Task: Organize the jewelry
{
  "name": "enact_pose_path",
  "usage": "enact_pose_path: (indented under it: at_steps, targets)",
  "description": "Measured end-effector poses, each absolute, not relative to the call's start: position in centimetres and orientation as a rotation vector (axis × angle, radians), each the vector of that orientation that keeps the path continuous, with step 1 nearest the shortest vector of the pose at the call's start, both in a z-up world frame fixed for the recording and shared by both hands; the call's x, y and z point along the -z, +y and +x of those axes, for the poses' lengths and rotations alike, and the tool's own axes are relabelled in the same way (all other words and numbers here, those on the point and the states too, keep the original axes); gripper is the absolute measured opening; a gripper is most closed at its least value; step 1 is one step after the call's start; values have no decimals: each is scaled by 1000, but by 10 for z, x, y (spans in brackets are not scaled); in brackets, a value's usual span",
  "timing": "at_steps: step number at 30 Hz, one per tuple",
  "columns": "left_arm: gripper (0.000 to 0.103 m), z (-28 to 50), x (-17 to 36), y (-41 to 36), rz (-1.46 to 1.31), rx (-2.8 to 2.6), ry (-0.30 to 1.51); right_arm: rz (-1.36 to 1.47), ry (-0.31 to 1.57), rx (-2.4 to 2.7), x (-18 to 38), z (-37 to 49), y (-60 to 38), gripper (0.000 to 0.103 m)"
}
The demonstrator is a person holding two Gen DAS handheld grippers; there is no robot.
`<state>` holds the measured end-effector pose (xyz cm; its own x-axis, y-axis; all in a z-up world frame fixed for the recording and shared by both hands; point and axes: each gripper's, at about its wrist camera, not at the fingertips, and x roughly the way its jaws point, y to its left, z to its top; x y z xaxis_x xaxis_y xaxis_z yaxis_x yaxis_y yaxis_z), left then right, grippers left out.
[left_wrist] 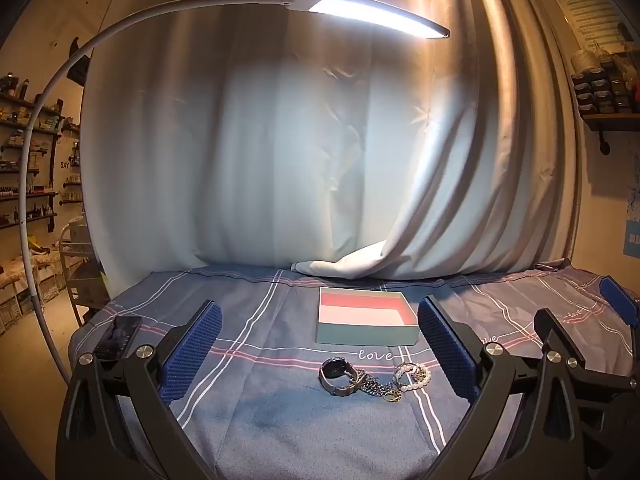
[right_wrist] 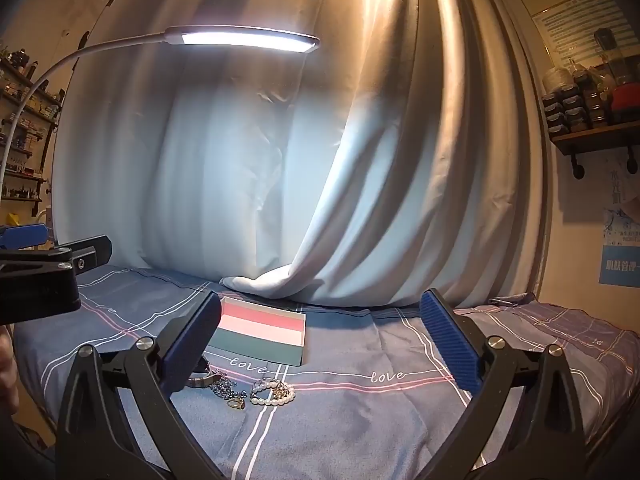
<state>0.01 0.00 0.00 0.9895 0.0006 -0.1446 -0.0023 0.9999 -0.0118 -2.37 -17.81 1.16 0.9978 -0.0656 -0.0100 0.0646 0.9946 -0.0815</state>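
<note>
Blue plaid cloth (left_wrist: pixel 280 420): covered the counter, with the word "love" stitched along a line.
Box (left_wrist: pixel 368 334): open and lidless, pink-striped inside, nothing visible in it.
Jewelry: 1 small heap just in front of the box, apart from it.
Watch (left_wrist: pixel 334 372): lay at the heap's left end.
Chain (left_wrist: pixel 370 385): dark, tangled in the middle.
Pearl bracelet (left_wrist: pixel 414 376): at the right end.
Ring (right_wrist: pixel 237 403): gold, nearest the cameras.
Left claw (left_wrist: pixel 320 344): spread wide, held nothing, framing the heap.
Right claw (right_wrist: pixel 320 340): also wide and empty, the heap by its left finger.
Progress: nothing sorted yet, judging by the bare box; every piece remained to be moved.
</note>
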Motion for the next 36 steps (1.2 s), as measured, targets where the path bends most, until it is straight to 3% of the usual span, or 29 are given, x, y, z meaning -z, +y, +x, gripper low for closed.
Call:
enact_pose_path:
  at_steps: [36]
  targets:
    - [97, -1, -2, -3, -14, 16, 146, -91, 23, 58, -15, -26, -178, 98]
